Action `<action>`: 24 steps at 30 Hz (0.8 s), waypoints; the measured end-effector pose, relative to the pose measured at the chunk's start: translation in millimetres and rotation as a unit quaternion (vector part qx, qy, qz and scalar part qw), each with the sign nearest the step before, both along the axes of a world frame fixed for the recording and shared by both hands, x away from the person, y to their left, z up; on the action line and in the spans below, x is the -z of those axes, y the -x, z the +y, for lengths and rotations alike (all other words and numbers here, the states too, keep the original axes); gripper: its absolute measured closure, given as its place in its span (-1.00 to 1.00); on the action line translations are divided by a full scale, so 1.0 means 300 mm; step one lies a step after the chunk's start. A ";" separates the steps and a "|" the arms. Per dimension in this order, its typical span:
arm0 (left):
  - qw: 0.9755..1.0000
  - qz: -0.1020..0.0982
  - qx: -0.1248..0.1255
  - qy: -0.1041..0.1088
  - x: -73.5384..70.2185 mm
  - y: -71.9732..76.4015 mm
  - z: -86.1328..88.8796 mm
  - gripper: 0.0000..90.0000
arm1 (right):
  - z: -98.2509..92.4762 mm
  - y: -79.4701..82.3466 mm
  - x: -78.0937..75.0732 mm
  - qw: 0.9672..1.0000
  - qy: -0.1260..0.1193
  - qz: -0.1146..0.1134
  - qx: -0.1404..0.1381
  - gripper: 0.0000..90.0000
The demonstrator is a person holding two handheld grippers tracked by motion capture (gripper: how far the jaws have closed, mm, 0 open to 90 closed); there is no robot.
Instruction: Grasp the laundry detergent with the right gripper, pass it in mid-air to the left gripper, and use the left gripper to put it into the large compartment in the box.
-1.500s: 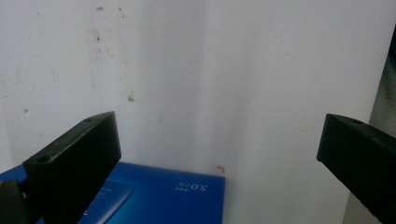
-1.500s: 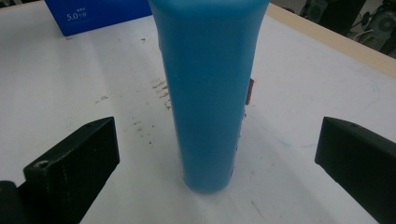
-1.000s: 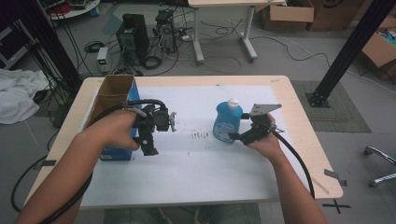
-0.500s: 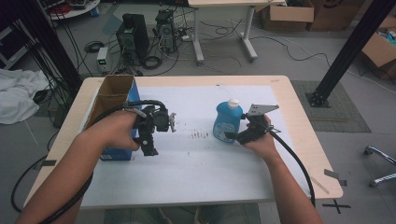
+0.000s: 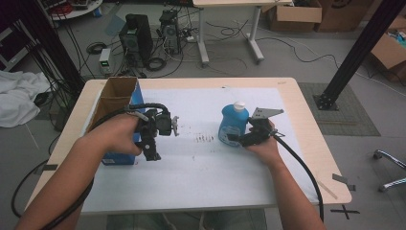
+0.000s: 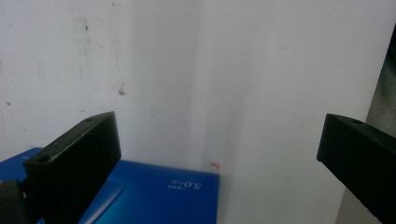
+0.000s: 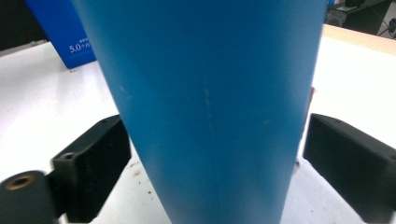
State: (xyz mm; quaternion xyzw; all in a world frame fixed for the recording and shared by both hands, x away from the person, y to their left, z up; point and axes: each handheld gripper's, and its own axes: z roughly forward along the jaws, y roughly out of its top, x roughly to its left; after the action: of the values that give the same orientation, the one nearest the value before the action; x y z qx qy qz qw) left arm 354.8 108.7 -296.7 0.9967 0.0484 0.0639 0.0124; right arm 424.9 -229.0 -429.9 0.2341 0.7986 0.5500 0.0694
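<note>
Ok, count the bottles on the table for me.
1. The blue bottle with a white cap stands upright right of the table's middle, between the jaws of the right gripper. The open cardboard box at the left could hide more inside.

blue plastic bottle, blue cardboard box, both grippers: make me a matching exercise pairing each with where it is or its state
Things:
1. blue plastic bottle with white cap
2. open blue cardboard box
3. left gripper
4. right gripper

Places or states:
a. jaws wide apart over bare white table cover, nothing between them
b. stands at the table's left edge, top flaps open
c. stands upright right of the table's middle
d. jaws either side of the bottle, just been closing, left pad touching it

Pairs: 1-c, 2-b, 3-a, 4-d
</note>
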 end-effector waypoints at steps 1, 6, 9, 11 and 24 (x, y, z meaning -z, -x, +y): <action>1.000 -0.001 0.001 0.000 0.001 0.000 0.000 -1.00 | 0.001 0.000 0.001 1.000 0.000 -0.001 -0.003 -0.71; 1.000 -0.001 0.002 0.003 0.005 -0.001 -0.004 -1.00 | 0.008 0.001 0.006 1.000 -0.001 -0.004 -0.007 -0.59; 1.000 -0.001 0.005 0.001 0.008 -0.003 -0.006 -1.00 | 0.010 -0.001 0.007 1.000 -0.005 -0.003 -0.014 -0.52; 1.000 0.001 0.002 0.002 0.010 -0.002 -0.005 -1.00 | 0.014 0.000 0.008 1.000 0.000 -0.008 -0.017 -0.45; 1.000 0.001 0.001 0.003 0.018 -0.007 0.001 -1.00 | 0.014 0.005 0.009 1.000 0.007 -0.021 0.000 -0.26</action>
State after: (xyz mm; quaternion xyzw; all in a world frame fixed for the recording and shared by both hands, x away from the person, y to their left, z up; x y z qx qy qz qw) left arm 356.9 108.9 -302.0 0.9968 0.0474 0.0627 0.0158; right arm 423.4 -224.7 -432.6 0.2220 0.8008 0.5492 0.0879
